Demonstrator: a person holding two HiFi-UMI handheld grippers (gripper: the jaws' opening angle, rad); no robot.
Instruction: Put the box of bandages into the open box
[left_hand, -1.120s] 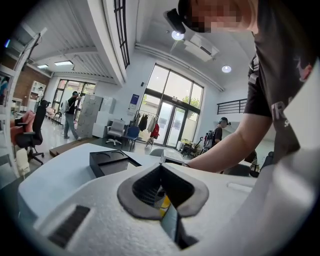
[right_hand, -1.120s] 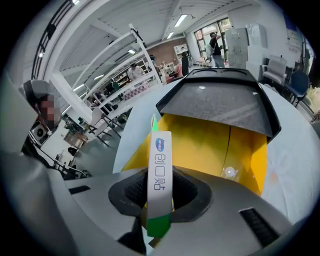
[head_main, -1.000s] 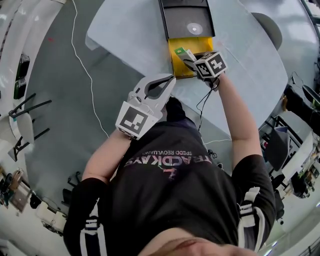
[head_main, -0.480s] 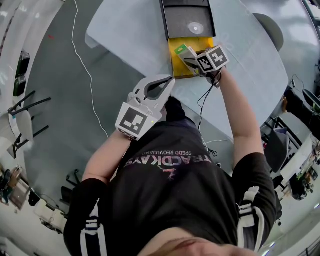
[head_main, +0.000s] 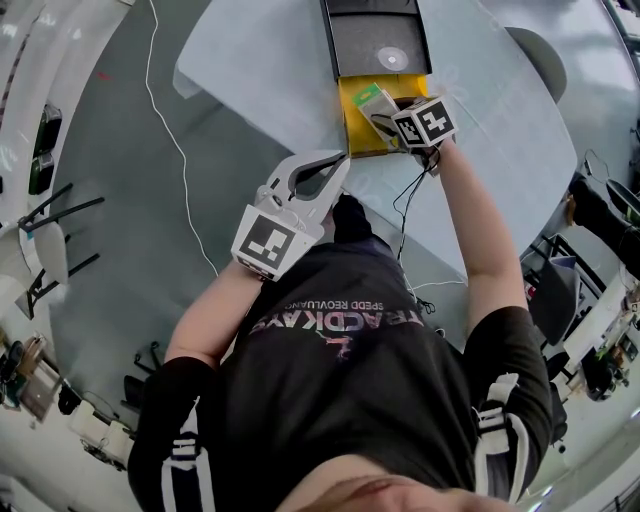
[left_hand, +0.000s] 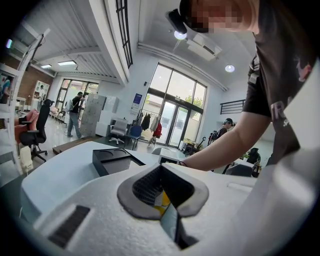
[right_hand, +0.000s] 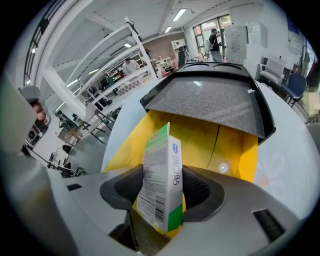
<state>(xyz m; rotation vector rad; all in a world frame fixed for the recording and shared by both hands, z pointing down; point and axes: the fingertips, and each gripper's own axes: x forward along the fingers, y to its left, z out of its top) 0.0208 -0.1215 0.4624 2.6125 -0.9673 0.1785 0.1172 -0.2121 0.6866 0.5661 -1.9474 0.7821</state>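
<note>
Head view: the right gripper (head_main: 383, 118) reaches to twelve o'clock over the pale table (head_main: 480, 120). The box of bandages (head_main: 368, 97), a slim green-and-white carton, sits at the jaw tips, at about ten o'clock from the gripper's marker cube. It is over the open box (head_main: 352, 135), a yellow square-cornered tray. A black lid (head_main: 375, 30) lies flat against the tray's twelve o'clock edge. The left gripper (head_main: 342, 157) hangs at seven o'clock of the tray, off the table's edge, its two curved jaws meeting at the tips.

Left gripper view: the left gripper (left_hand: 162, 200) has its dark ribbed pads drawn together into a narrow V with nothing between them. Only a sliver of yellow shows through the slit. At ten o'clock the black lid (left_hand: 112, 160) rests on the table (left_hand: 65, 170).

Right gripper view: the right gripper (right_hand: 162, 192) has its jaws opening. The box of bandages (right_hand: 162, 180) stands nearly upright between the ribbed pads (right_hand: 197, 187), which sit close on either side. Its printed white face and green edge rise toward twelve o'clock. Behind and below it lies the open box (right_hand: 210, 140), whose smooth yellow card floor holds nothing else. Past that, the black lid (right_hand: 210, 100) shows a grey speckled lining.
</note>
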